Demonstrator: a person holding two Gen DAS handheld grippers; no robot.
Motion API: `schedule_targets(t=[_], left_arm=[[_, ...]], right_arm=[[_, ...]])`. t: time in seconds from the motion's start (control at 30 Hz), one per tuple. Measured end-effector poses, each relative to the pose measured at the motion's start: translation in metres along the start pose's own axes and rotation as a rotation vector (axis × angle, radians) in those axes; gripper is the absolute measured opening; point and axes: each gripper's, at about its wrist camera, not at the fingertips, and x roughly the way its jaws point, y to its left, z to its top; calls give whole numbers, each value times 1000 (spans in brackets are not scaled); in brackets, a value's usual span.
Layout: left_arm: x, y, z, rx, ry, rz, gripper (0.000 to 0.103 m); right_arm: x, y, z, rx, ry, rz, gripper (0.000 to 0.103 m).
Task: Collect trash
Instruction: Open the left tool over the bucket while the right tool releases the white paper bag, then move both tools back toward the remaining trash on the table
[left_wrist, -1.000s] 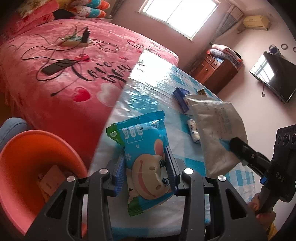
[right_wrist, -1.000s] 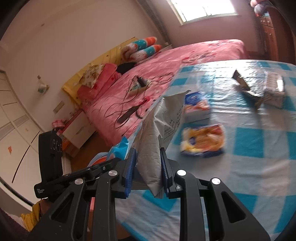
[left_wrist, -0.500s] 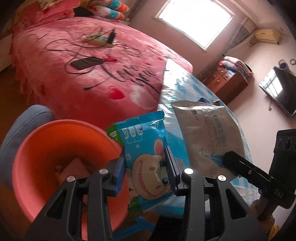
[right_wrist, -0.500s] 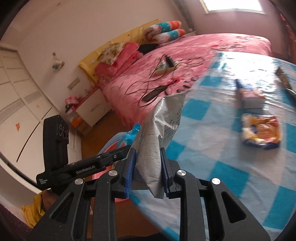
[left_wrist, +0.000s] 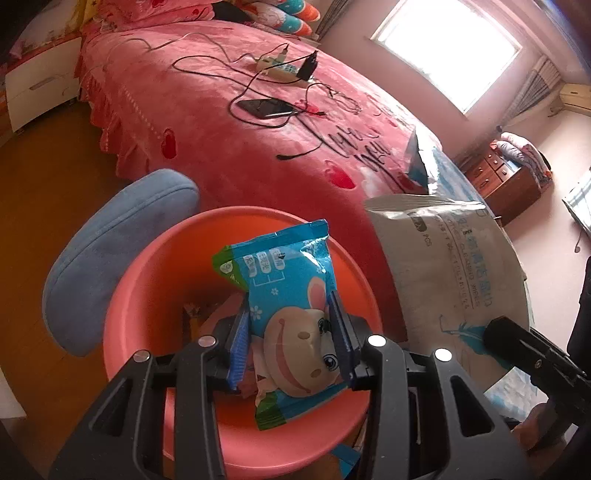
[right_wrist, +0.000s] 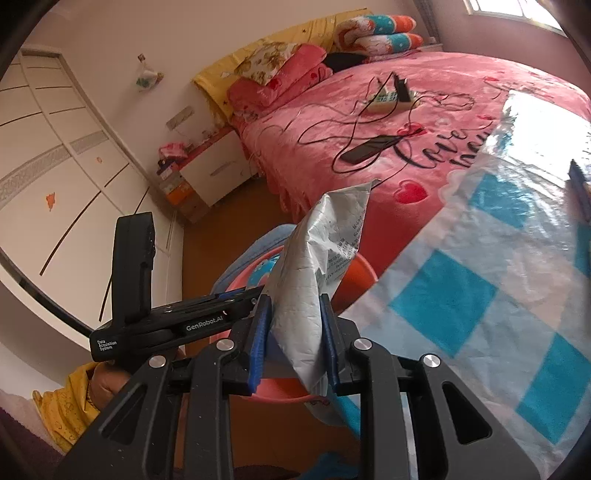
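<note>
Both grippers have swung from the checked table (right_wrist: 480, 295) to the orange bin (left_wrist: 147, 295). Nearest, the left gripper (left_wrist: 290, 332) clamps a blue snack packet (left_wrist: 284, 291) above it; rightward, the right gripper (right_wrist: 295, 332) pinches a grey wipes pouch (right_wrist: 317, 273). Beyond lies the pink bed (left_wrist: 221, 129).

A pink bed (left_wrist: 229, 122) fills the far side; bright window (left_wrist: 448, 55) far right, wooden floor (left_wrist: 40, 192) left.

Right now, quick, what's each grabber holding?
Left gripper: shut on the blue cartoon snack packet, over the orange bin.
Right gripper: shut on the silver wipes pouch.
</note>
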Motion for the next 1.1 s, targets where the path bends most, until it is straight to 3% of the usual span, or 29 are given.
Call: schedule_targets(t=[0.1, 0.2, 0.23, 0.4, 0.6, 1.1], left_arm=[[3, 7, -1, -8, 0, 19, 42], [6, 13, -2, -13, -23, 85, 63], [6, 15, -2, -14, -34, 114, 72], [6, 18, -2, -10, -33, 154, 81], [8, 14, -2, -21, -20, 150, 82], [2, -28, 2, 42, -22, 111, 83]], right_arm=[[10, 4, -2, -6, 27, -9, 32], [16, -1, -3, 27, 44, -20, 73], [12, -5, -2, 48, 33, -23, 79], [-17, -18, 5, 77, -61, -77, 90], [-37, -33, 5, 86, -116, -170, 93], [-56, -72, -8, 143, -134, -278, 93]])
